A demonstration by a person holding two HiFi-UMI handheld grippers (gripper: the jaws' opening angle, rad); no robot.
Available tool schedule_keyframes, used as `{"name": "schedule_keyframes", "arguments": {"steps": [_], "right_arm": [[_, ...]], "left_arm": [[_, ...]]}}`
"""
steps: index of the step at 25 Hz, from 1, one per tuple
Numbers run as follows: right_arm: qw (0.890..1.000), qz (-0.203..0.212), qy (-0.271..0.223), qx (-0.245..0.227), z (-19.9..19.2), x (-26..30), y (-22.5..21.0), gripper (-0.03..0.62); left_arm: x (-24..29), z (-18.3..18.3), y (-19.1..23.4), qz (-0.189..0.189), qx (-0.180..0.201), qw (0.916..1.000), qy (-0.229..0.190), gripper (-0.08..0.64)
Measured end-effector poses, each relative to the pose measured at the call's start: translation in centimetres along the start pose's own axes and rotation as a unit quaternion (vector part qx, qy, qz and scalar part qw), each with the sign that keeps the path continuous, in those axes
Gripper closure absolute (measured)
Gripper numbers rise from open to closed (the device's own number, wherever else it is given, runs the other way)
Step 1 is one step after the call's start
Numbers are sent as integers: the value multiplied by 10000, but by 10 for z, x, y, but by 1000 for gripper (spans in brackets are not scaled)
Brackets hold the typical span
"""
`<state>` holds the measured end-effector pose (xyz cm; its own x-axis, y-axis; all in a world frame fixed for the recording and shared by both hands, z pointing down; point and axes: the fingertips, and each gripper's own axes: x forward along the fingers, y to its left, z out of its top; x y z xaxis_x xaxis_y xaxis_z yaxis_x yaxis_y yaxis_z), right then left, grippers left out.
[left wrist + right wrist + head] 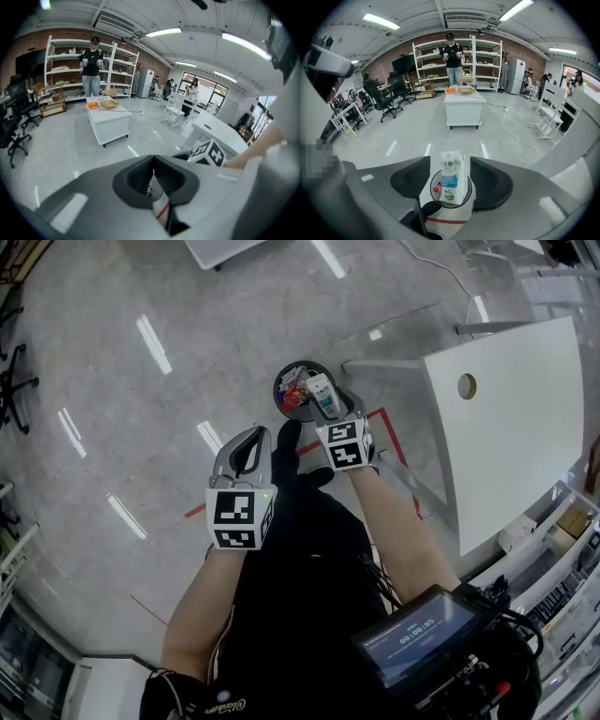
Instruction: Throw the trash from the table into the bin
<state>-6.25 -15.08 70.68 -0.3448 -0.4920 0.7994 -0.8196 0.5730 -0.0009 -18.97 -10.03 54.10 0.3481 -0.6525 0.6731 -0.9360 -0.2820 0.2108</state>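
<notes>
Carton (452, 177): white with a blue label band and a green mark below. Dark print at the top is too small to read.
Display (417, 638), lower right of head view: light digits split by colons, timer style; exact figures unsure.
Left marker cube (239, 518), right marker cube (344, 444): black-and-white square codes, no letters.
Dark garment (225, 703): pale script lettering, illegible.

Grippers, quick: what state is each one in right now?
Left gripper: shut, nothing between the jaws.
Right gripper: open, with the milk carton loose between its jaws, over the bin.
</notes>
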Motion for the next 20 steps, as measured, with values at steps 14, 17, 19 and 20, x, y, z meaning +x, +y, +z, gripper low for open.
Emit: {"name": "schedule_keyframes", "arguments": {"steps": [14,17,19,20], "right_arm": [[9945,-387,-785,570,34,-33,-20,593],[9894,-357,-1219,707,64,-62,-23,594],[9846,-354,-1542,746,85,-83,-27,594],[9820,-355,-1686,774,94,-92,-30,594]], "left_arm": [[24,7,-10,-189,202,9996,21,552],[30,24,-24,-314,406,9986,-87,552],[37,39,-36,-410,543,9975,-192,552],[42,46,-42,-459,595,9969,-248,552]]}}
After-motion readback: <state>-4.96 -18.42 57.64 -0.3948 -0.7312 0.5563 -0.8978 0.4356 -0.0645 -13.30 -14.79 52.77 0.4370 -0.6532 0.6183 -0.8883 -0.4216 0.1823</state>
